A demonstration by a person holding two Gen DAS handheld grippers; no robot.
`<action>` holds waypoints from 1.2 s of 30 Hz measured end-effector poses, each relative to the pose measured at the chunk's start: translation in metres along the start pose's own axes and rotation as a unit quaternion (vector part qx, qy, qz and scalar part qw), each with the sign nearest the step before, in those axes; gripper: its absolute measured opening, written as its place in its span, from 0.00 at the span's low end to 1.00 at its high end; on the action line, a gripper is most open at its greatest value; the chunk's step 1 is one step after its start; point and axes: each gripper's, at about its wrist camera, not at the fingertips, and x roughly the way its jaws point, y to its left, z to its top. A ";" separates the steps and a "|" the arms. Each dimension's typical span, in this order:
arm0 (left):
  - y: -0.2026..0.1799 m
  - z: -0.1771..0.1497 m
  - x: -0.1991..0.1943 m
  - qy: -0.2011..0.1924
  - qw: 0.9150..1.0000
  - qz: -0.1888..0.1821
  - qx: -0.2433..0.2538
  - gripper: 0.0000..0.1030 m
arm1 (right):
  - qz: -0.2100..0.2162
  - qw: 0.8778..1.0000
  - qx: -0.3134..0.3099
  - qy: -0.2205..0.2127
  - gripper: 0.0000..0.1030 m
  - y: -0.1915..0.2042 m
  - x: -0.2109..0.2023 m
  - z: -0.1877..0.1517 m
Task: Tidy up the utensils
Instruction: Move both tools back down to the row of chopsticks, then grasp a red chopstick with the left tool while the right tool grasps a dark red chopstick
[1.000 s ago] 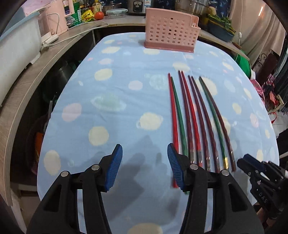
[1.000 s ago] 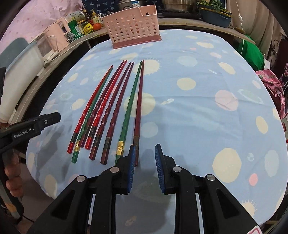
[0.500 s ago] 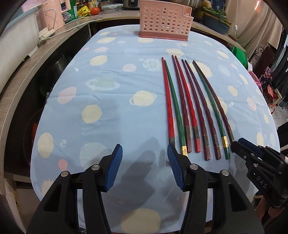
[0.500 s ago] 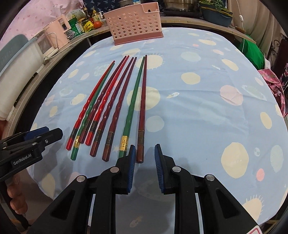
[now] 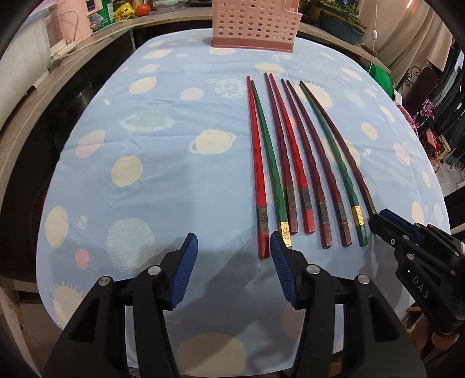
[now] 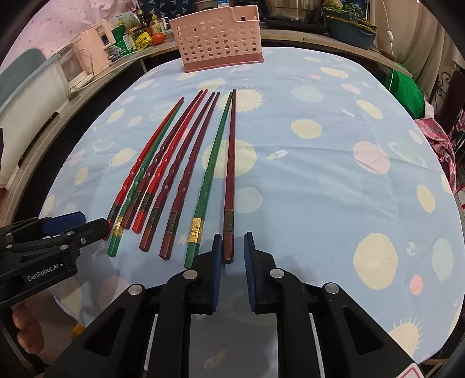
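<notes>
Chopsticks (image 6: 186,165) lie fanned on the tablecloth (image 6: 334,162) below the pink holder (image 6: 216,37); our right gripper (image 6: 231,256), just closing, straddles the outermost dark one, seemingly unpinched, while our left gripper (image 5: 232,261) waits half-open, empty.

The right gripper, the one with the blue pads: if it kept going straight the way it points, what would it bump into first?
Most likely the thick end of the dark red chopstick, already between the right gripper pads, which have been closing; just beneath lies the blue tablecloth. Depth is hard to judge.

free: cloth (image 5: 151,162) left | blocked: 8 chopsticks (image 5: 293,162), basket (image 5: 255,26)
</notes>
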 end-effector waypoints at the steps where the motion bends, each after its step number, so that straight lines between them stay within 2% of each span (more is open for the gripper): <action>1: 0.001 0.000 0.002 0.002 1.000 0.000 -0.002 0.48 | 0.001 1.000 0.000 0.000 0.14 0.000 0.000 0.000; 7: -0.001 0.000 0.003 -0.002 1.000 0.007 0.002 0.46 | -0.002 1.000 -0.001 -0.001 0.14 0.000 0.000 0.000; 13: -0.002 0.000 0.002 -0.008 1.000 0.017 0.007 0.31 | -0.003 1.000 -0.003 -0.003 0.14 0.001 0.000 0.000; 18: 0.001 0.002 0.002 -0.009 1.000 0.015 0.003 0.11 | -0.006 1.000 -0.005 -0.005 0.14 0.001 0.000 0.001; 19: 0.001 0.002 0.003 -0.009 1.000 0.014 0.002 0.09 | -0.007 1.000 -0.006 -0.005 0.14 0.001 0.000 0.000; 24: 0.001 0.001 0.002 -0.009 1.000 0.008 0.004 0.07 | -0.007 1.000 -0.006 -0.006 0.07 0.001 0.001 0.000; 30: 0.003 0.003 -0.005 -0.012 1.000 0.005 -0.006 0.07 | -0.003 1.000 -0.001 -0.006 0.07 0.000 -0.002 0.000; 36: 0.007 0.010 -0.024 -0.029 0.999 0.002 -0.015 0.07 | -0.001 1.000 0.006 -0.027 0.07 -0.002 -0.018 0.005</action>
